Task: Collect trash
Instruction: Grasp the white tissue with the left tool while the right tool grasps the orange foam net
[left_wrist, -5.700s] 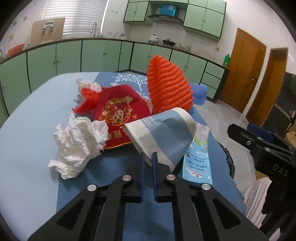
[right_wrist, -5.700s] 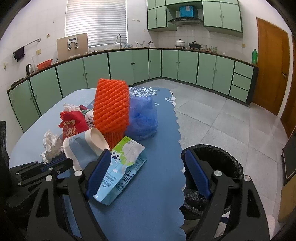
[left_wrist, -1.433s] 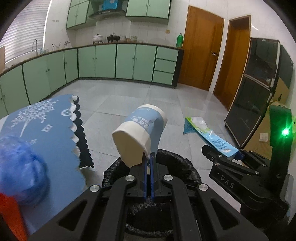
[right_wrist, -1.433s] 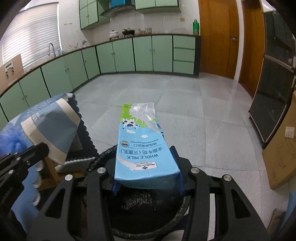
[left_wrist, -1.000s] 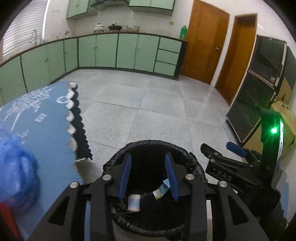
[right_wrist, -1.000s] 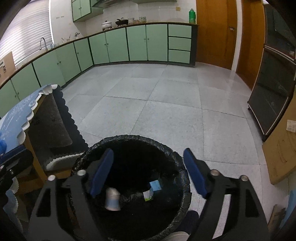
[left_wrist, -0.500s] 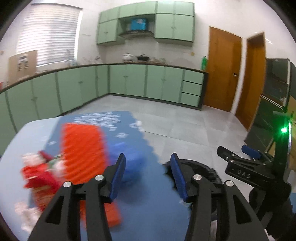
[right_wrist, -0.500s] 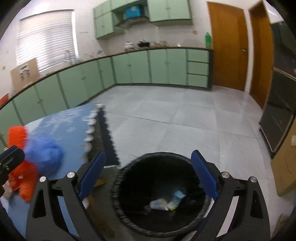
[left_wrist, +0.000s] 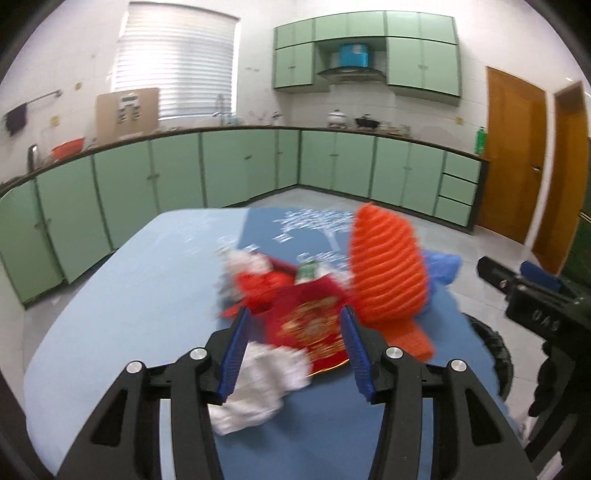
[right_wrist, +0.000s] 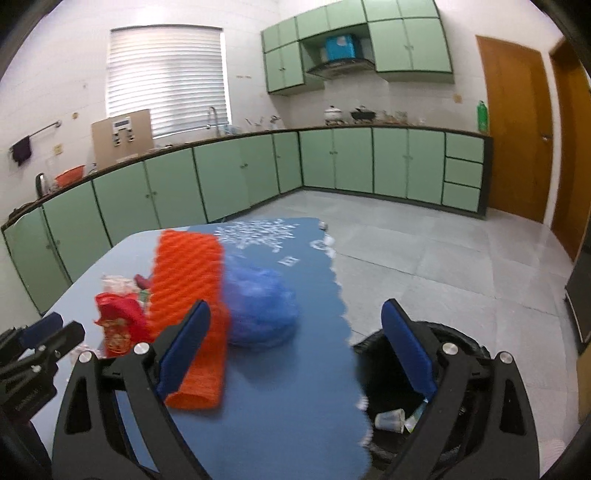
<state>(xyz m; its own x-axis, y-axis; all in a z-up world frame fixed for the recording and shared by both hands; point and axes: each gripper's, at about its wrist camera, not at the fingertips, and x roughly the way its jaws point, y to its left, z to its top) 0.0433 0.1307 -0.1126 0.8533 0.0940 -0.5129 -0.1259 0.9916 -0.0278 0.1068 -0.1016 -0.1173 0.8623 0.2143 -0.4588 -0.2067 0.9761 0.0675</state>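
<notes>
Trash lies on the blue table: an orange foam net (left_wrist: 388, 273) (right_wrist: 188, 291), a red printed bag (left_wrist: 310, 325) (right_wrist: 118, 325), crumpled white tissue (left_wrist: 258, 384) and a blue plastic bag (right_wrist: 262, 306) (left_wrist: 441, 267). My left gripper (left_wrist: 295, 354) is open and empty, above the red bag and tissue. My right gripper (right_wrist: 295, 350) is open and empty, above the table's right edge. The black-lined bin (right_wrist: 461, 347) stands on the floor beside the table, with a paper cup (right_wrist: 389, 419) and a milk carton inside.
The table (left_wrist: 122, 295) carries a dark blue mat (right_wrist: 280, 387) with a scalloped edge. Green cabinets (left_wrist: 221, 170) run along the far walls. Wooden doors (left_wrist: 513, 155) are at the right. Grey tiled floor (right_wrist: 443, 251) lies beyond the bin.
Both grippers let the cup and the milk carton fall into the bin, opened, and have swung from the bin back over the table's trash.
</notes>
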